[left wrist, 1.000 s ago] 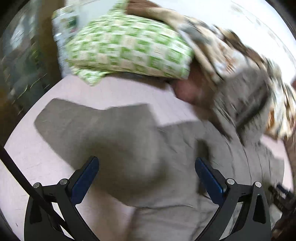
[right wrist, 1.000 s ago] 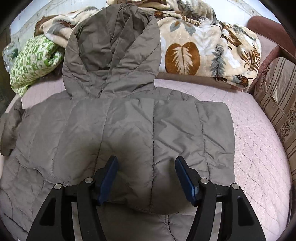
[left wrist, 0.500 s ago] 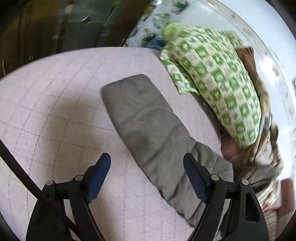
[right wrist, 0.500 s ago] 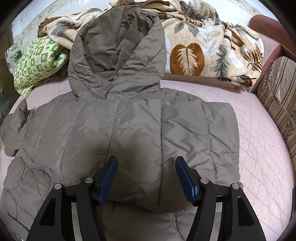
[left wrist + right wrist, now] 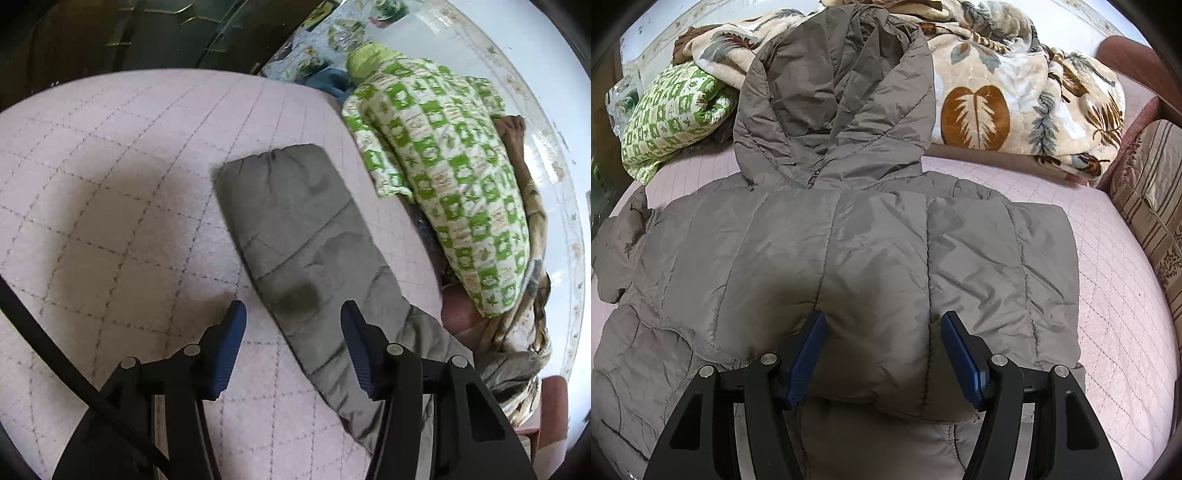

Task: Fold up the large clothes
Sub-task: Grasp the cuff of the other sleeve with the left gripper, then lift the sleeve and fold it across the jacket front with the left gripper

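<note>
A grey quilted hooded jacket (image 5: 886, 251) lies on the pink quilted bed, its hood (image 5: 834, 99) propped against the blankets at the back. One sleeve is folded across the chest. My right gripper (image 5: 882, 325) is open over the lower edge of that folded part, not closed on it. In the left wrist view the other sleeve (image 5: 295, 240) lies stretched out flat on the bed cover. My left gripper (image 5: 293, 314) is open, its jaws straddling the sleeve's middle just above the fabric.
A green-and-white checked blanket (image 5: 443, 177) lies beside the sleeve, also in the right view (image 5: 672, 114). A leaf-print blanket (image 5: 1015, 103) lies behind the hood. A striped cushion (image 5: 1148, 199) stands at the right. The pink bed cover (image 5: 110, 184) stretches left of the sleeve.
My left gripper has swung from the jacket body out to the stretched sleeve and come down close over it. My right gripper has stayed almost still over the folded part.
</note>
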Tool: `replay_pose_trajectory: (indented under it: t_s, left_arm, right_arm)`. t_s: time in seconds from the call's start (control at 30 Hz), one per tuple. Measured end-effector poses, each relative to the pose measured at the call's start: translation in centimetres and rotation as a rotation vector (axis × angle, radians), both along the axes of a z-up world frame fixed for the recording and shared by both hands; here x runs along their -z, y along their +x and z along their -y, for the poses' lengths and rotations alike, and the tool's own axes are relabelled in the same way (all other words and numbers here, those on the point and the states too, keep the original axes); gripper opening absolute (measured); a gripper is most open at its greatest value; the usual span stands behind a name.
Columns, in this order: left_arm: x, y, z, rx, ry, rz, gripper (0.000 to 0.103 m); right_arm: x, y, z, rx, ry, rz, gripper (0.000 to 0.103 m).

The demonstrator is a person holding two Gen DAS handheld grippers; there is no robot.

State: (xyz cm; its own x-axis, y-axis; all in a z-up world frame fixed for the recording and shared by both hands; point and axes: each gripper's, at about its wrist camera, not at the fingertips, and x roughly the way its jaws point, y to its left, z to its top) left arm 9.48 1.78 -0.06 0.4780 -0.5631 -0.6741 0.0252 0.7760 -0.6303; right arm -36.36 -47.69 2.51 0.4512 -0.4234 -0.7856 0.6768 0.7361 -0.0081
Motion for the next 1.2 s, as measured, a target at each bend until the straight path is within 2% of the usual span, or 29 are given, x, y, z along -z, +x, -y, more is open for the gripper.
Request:
replay_pose_trajectory:
  t_s: [0.43, 0.47, 0.53, 0.73, 0.97, 1.07, 1.2]
  left_arm:
    - [1.1, 3.9, 0.4, -0.063, -0.108, 0.032, 0.051]
    - [1.0, 3.9, 0.6, -0.069, -0.103, 0.041, 0.048]
    - [1.1, 4.1, 1.0, -0.071, -0.068, 0.043, 0.017]
    - [0.9, 3.8, 1.1, -0.077, -0.072, 0.054, 0.014]
    - [-3.3, 1.7, 1.8, -0.047, -0.075, 0.131, 0.012]
    - [-6.8, -0.2, 2.9, -0.001, -0.09, 0.192, 0.012]
    - [-11.5, -4.0, 5.1, 0.059, -0.07, 0.284, 0.012]
  right_arm:
    - [-0.4, -0.5, 0.2, 0.021, 0.0, 0.03, 0.069]
    - [-0.4, -0.4, 0.2, 0.02, -0.004, 0.028, 0.069]
    - [-0.3, -0.3, 0.2, 0.021, -0.011, 0.023, 0.069]
    - [-0.2, -0.3, 0.5, 0.029, -0.002, 0.03, 0.069]
    - [-1.7, -1.4, 0.5, 0.043, -0.006, 0.087, 0.069]
    - [-2.4, -1.9, 0.7, 0.054, 0.0, 0.118, 0.069]
    - [-3.2, -2.9, 1.2, 0.076, 0.021, 0.164, 0.069]
